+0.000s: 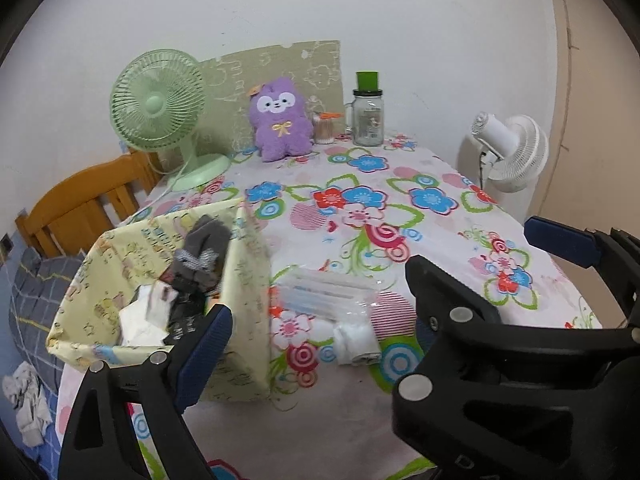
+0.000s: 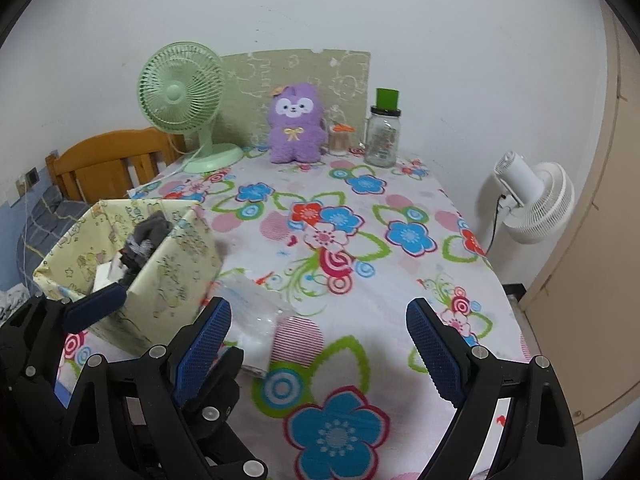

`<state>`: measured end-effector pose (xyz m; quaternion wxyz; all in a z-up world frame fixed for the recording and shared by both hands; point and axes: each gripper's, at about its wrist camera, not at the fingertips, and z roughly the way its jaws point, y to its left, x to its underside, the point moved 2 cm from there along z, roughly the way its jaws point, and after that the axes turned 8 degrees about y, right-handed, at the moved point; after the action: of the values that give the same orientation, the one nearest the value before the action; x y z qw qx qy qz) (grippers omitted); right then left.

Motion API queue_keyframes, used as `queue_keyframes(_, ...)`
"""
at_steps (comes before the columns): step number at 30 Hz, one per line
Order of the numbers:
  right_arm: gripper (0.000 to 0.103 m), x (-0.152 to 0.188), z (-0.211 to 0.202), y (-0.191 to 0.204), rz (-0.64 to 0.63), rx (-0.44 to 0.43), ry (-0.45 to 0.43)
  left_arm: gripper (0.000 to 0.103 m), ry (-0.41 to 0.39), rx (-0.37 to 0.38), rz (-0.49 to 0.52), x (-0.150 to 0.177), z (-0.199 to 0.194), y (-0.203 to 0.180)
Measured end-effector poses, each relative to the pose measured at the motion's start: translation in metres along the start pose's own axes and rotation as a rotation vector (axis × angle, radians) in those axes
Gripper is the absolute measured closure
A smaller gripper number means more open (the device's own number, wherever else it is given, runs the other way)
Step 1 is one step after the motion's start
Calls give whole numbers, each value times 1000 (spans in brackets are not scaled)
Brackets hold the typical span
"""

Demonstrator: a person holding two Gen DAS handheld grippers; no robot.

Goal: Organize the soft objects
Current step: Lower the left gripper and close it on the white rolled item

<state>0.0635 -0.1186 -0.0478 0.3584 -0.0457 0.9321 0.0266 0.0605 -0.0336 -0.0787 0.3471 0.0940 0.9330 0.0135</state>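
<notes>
**A:** How far along are you, judging from what lies on the table (image 2: 400, 360)?

**B:** Partway, I'd say. Start nearest you: your right gripper (image 2: 318, 344) has its fingers spread wide with nothing between them, only the flowered cloth below. Your left gripper (image 1: 320, 332) also looks spread and empty, though in its own view the right gripper's black frame covers its right finger, so you are reading that mostly from the other camera.

**A:** What is left to put away?

**B:** Just beyond your fingers lie a small white rolled cloth (image 1: 356, 340) and a clear plastic packet (image 1: 328, 290), both on the table just right of the yellow box (image 1: 244, 300). Those look like your next pieces. In the box already sit a grey sock (image 1: 200, 258) and some white fabric (image 1: 140, 320).

**A:** And further back?

**B:** A purple plush toy (image 1: 282, 120) stands at the far edge between the green fan (image 1: 160, 108) and a glass jar (image 1: 368, 118). It is soft too, so it may still need boxing.

**A:** Anything you can't make out?

**B:** What the packet holds is blurred, and the box's bottom is hidden by its walls.
</notes>
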Motion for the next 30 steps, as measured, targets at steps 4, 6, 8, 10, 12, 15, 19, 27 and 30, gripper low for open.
queue_keyframes(4, 12, 0, 2, -9, -4, 16, -12, 9, 13, 19, 8, -3, 6, -8)
queue_keyframes(6, 12, 1, 6, -15, 4, 15, -2, 9, 24, 21, 12, -5, 11, -12)
queue_keyframes(8, 12, 2, 12, -20, 14, 12, 9, 9, 36, 23, 8, -6, 16, -15)
queue_keyframes(10, 12, 3, 15, -24, 18, 9, 14, 9, 46, 18, -10, -6, 22, -17)
queue_keyframes(12, 12, 3, 20, -28, 24, 8, 22, 9, 58, 12, -35, -6, 28, -18)
queue_keyframes(15, 12, 4, 30, -32, 28, 6, 40, 9, 84, 1, -48, -5, 38, -20)
queue_keyframes(19, 12, 6, 46, -37, 45, -1, 73, 8, 124, 4, -95, -2, 52, -22)
queue_keyframes(27, 12, 9, 73, -37, 35, 4, 124, 5, 193, -32, -135, 4, 78, -20)
queue_keyframes(30, 12, 9, 82, -38, 38, 6, 139, 3, 195, -26, -133, 5, 83, -21)
